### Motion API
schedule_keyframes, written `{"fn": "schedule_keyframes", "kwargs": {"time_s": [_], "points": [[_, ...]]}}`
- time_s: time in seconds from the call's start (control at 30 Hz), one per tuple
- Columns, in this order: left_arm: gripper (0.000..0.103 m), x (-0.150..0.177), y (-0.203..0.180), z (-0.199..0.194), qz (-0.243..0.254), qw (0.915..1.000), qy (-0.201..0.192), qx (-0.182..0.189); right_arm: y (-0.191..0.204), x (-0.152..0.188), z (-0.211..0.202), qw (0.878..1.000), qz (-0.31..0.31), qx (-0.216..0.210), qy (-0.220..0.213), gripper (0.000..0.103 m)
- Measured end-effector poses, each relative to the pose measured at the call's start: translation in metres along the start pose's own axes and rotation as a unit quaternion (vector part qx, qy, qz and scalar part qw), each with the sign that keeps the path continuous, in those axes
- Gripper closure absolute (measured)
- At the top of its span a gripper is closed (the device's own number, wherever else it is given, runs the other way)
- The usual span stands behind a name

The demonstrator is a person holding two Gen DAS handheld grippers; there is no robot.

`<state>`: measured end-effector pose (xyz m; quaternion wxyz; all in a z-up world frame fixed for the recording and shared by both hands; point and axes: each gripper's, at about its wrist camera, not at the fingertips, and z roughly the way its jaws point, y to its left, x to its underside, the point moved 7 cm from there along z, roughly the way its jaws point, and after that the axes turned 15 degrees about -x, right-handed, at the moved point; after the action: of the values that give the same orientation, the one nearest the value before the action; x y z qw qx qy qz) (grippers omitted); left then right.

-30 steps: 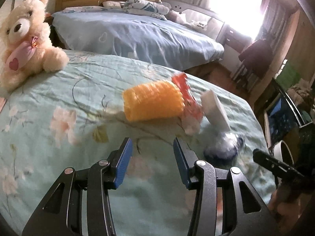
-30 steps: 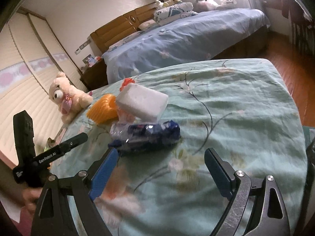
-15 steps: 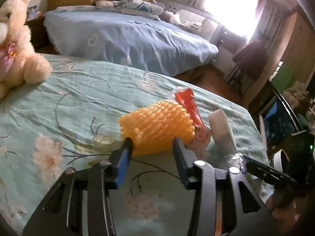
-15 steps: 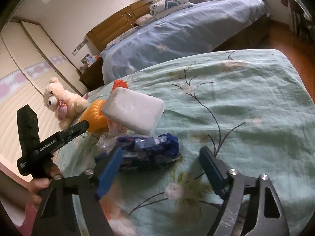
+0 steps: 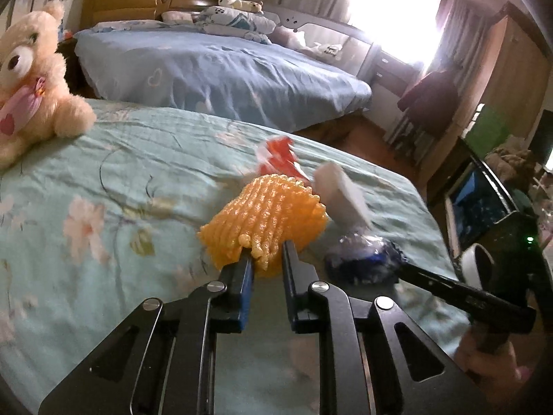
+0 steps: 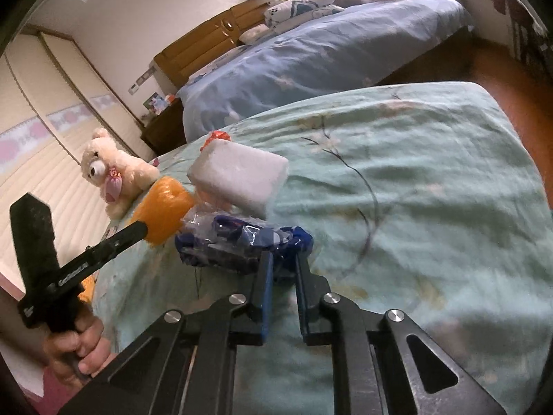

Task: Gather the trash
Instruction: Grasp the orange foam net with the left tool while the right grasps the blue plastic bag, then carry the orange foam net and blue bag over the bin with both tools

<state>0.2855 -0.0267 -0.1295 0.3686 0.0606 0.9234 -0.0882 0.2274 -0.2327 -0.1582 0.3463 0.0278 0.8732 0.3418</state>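
Observation:
An orange foam fruit net (image 5: 266, 214) lies on the green floral bedspread (image 5: 121, 173). My left gripper (image 5: 266, 257) is shut on its near edge. It also shows in the right wrist view (image 6: 162, 207). A blue and clear plastic wrapper (image 6: 238, 242) lies on the bed, and my right gripper (image 6: 282, 259) is shut on its right end. The wrapper also shows in the left wrist view (image 5: 363, 259). A white foam block (image 6: 238, 176) leans on the pile behind it, also seen in the left wrist view (image 5: 342, 197). A red wrapper (image 5: 280, 155) lies behind the net.
A cream teddy bear (image 5: 31, 79) sits at the bed's left. A second bed with a blue cover (image 5: 214, 69) stands behind. The green bed's edge drops to a wooden floor (image 6: 511, 79) on the right. Furniture and a screen (image 5: 477, 204) stand beyond the bed.
Both grippers moved forward and closed: the left onto the orange net, the right onto the blue wrapper. The net has tilted up at its near edge.

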Motion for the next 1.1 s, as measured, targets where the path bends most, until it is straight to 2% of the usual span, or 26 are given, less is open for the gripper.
{"fn": "schedule_keyframes", "kwargs": {"time_s": [0.27,0.53,0.67,1.1], "points": [[0.089,0.024,-0.025,-0.027,0.000,0.9996,0.006,0.026,-0.007,0.020,-0.044,0.999,0.016,0.011,-0.028,0.092],[0.089,0.048,-0.067,-0.046,0.025,0.9981,0.012,0.055,-0.002,0.039,-0.099,0.995,-0.020,0.075,-0.069,0.092],[0.089,0.059,-0.091,-0.051,0.043,0.9965,0.017,0.070,-0.004,0.049,-0.123,0.992,-0.020,0.089,-0.086,0.092],[0.089,0.071,-0.150,-0.073,0.086,0.9904,0.013,0.107,-0.023,0.070,-0.180,0.985,0.001,0.117,-0.123,0.092]]}}
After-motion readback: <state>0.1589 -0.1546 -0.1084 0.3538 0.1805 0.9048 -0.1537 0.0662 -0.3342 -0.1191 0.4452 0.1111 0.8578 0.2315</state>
